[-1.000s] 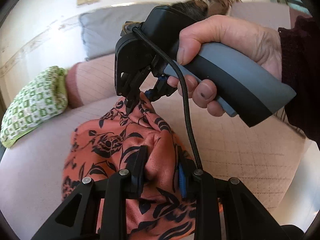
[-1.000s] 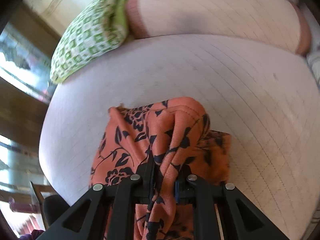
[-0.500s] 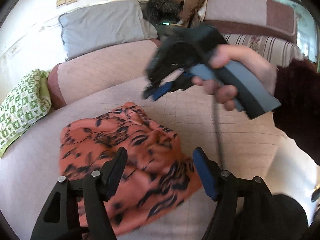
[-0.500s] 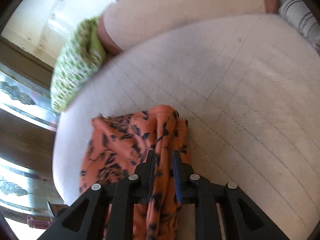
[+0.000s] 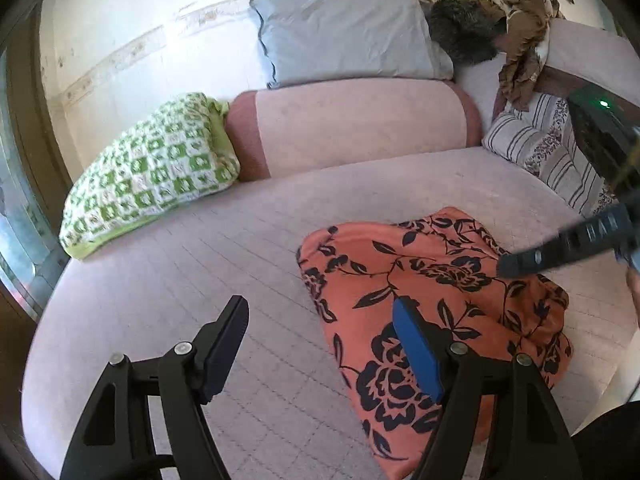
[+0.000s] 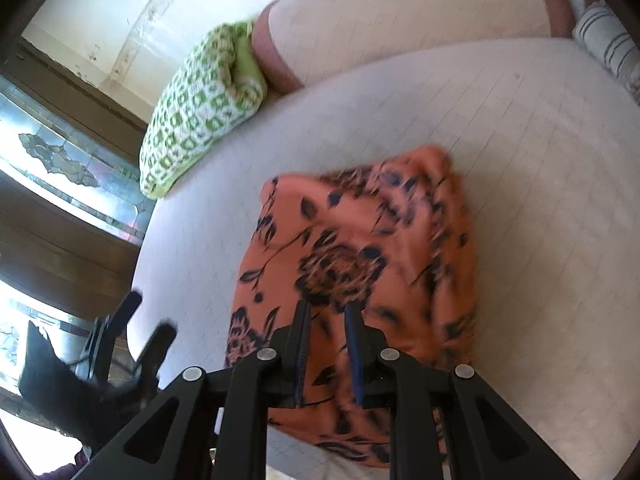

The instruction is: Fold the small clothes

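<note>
An orange garment with a dark flower print (image 5: 436,300) lies folded in a rough rectangle on the pale pink sofa seat (image 5: 200,260). My left gripper (image 5: 320,320) is open and empty above the seat, its right finger over the garment's left edge. It also shows blurred at the lower left of the right wrist view (image 6: 148,320). The garment fills the middle of the right wrist view (image 6: 360,248). My right gripper (image 6: 327,312) hovers over it with a narrow gap between the jaws and no cloth between them. One of its fingers (image 5: 560,252) shows blurred above the garment's right side.
A green checked pillow (image 5: 152,172) lies at the seat's left end. A pink bolster (image 5: 352,128) and a grey cushion (image 5: 344,36) stand behind. A striped cushion (image 5: 548,152) and brown clothes (image 5: 520,40) are at the right. The seat's front edge is near.
Both grippers have let go of the garment and it has dropped flat on the seat. The left gripper opened and drew back to the left. The right gripper lifted off the cloth.
</note>
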Motion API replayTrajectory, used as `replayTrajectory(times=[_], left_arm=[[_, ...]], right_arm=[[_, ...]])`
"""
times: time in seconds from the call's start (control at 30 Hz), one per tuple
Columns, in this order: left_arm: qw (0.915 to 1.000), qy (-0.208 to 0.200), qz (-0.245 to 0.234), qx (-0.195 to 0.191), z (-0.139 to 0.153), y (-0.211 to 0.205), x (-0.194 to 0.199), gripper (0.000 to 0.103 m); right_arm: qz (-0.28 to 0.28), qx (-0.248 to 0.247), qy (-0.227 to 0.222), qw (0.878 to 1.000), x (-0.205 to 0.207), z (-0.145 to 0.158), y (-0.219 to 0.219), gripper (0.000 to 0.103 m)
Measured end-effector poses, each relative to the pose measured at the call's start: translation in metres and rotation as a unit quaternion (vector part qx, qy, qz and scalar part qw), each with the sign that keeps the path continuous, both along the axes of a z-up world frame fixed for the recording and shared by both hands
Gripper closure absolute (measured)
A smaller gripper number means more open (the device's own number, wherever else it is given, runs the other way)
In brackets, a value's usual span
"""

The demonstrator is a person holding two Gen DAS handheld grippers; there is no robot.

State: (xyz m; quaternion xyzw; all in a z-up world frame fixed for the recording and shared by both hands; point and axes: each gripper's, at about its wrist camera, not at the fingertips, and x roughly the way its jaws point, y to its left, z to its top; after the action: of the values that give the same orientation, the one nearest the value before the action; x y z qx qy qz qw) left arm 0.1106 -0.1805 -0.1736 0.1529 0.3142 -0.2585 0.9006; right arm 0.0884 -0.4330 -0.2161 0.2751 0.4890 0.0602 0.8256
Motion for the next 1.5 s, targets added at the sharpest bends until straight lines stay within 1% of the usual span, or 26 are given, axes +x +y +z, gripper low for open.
replayTrajectory(times=[0.03,0.07,0.1,0.13,0.17,0.2,0.23,0.27,0.3,0.43,0.47,0.57,0.63,0.67,0.7,0.73,0.77,0.8,0.9,1.0,1.07,1.13,1.23,1.3,1.4,1.5], left_arm=[[0.9999,0.007,-0.005,0.009,-0.005,-0.003,-0.004,0.028],[0.9994,0.017,-0.003,0.029,-0.016,-0.008,-0.002,0.028],[0.999,0.027,-0.005,0.036,-0.026,-0.012,-0.003,0.028],[0.9981,0.044,-0.017,0.039,-0.035,-0.015,-0.004,0.028],[0.995,0.072,-0.032,0.062,-0.053,-0.019,-0.004,0.028],[0.9925,0.085,-0.035,0.081,-0.067,-0.023,-0.005,0.028],[0.9919,0.089,-0.034,0.084,-0.076,-0.02,-0.009,0.028],[0.9941,0.078,-0.032,0.068,-0.075,-0.014,-0.014,0.028],[0.9945,0.074,-0.035,0.066,-0.074,-0.012,-0.018,0.028],[0.9942,0.06,-0.049,0.075,-0.072,-0.006,-0.026,0.028],[0.9942,0.057,-0.051,0.076,-0.071,-0.006,-0.028,0.028],[0.9953,0.034,-0.056,0.071,-0.067,-0.002,-0.041,0.028],[0.9955,0.018,-0.063,0.068,-0.063,0.0,-0.041,0.028],[0.9956,0.015,-0.067,0.063,-0.065,0.002,-0.041,0.028],[0.9959,0.02,-0.068,0.056,-0.065,0.004,-0.038,0.028],[0.9964,0.028,-0.065,0.047,-0.065,0.007,-0.036,0.028],[0.9969,0.038,-0.062,0.029,-0.063,0.011,-0.033,0.028],[0.9974,0.037,-0.06,0.017,-0.06,0.014,-0.032,0.028],[0.9983,0.006,-0.057,-0.004,-0.049,0.022,-0.035,0.028],[0.9977,0.001,-0.059,-0.033,-0.034,0.023,-0.033,0.028],[0.9973,0.002,-0.062,-0.04,-0.028,0.02,-0.033,0.028],[0.9974,0.009,-0.066,-0.027,-0.03,0.012,-0.032,0.028],[0.9968,0.033,-0.073,-0.007,-0.043,0.003,-0.03,0.028],[0.9958,0.05,-0.074,0.02,-0.057,-0.002,-0.029,0.028],[0.9958,0.045,-0.077,0.02,-0.065,-0.002,-0.03,0.028],[0.9953,0.039,-0.085,0.026,-0.065,-0.003,-0.031,0.028]], right_arm=[[0.005,-0.011,0.005,1.0,-0.002,-0.003,0.007,0.084],[0.006,-0.036,0.019,0.999,-0.005,-0.008,0.013,0.084],[0.001,-0.05,0.041,0.998,-0.009,-0.017,0.015,0.084],[-0.003,-0.048,0.053,0.997,-0.013,-0.024,0.013,0.083],[-0.009,-0.047,0.064,0.997,-0.021,-0.033,0.01,0.083],[-0.015,-0.056,0.069,0.996,-0.029,-0.037,0.007,0.083],[-0.019,-0.061,0.072,0.995,-0.034,-0.04,0.004,0.084],[-0.024,-0.056,0.073,0.996,-0.043,-0.045,0.001,0.084],[-0.026,-0.046,0.071,0.996,-0.05,-0.048,-0.001,0.084],[-0.024,-0.067,0.074,0.995,-0.07,-0.05,-0.001,0.084],[-0.032,-0.072,0.079,0.994,-0.074,-0.053,-0.006,0.087],[-0.039,-0.056,0.085,0.994,-0.073,-0.054,-0.018,0.087],[-0.045,-0.083,0.088,0.992,-0.067,-0.046,-0.02,0.087],[-0.053,-0.143,0.09,0.984,-0.062,-0.039,-0.02,0.087],[-0.053,-0.174,0.095,0.979,-0.055,-0.037,-0.021,0.085],[-0.054,-0.185,0.103,0.976,-0.05,-0.038,-0.025,0.085],[-0.064,-0.169,0.11,0.977,-0.046,-0.037,-0.034,0.085],[-0.075,-0.15,0.103,0.98,-0.044,-0.031,-0.041,0.085],[-0.082,-0.13,0.03,0.988,-0.034,0.005,-0.04,0.084],[-0.071,-0.126,0.012,0.989,-0.004,0.022,-0.031,0.084],[-0.074,-0.126,0.031,0.989,0.022,0.017,-0.027,0.084],[-0.074,-0.114,0.053,0.989,0.052,0.003,-0.025,0.084],[-0.093,-0.118,0.083,0.985,0.079,-0.024,-0.026,0.084],[-0.104,-0.113,0.094,0.984,0.094,-0.04,-0.027,0.084],[-0.117,-0.113,0.123,0.979,0.108,-0.067,-0.033,0.084],[-0.123,-0.121,0.11,0.979,0.115,-0.068,-0.035,0.084]])
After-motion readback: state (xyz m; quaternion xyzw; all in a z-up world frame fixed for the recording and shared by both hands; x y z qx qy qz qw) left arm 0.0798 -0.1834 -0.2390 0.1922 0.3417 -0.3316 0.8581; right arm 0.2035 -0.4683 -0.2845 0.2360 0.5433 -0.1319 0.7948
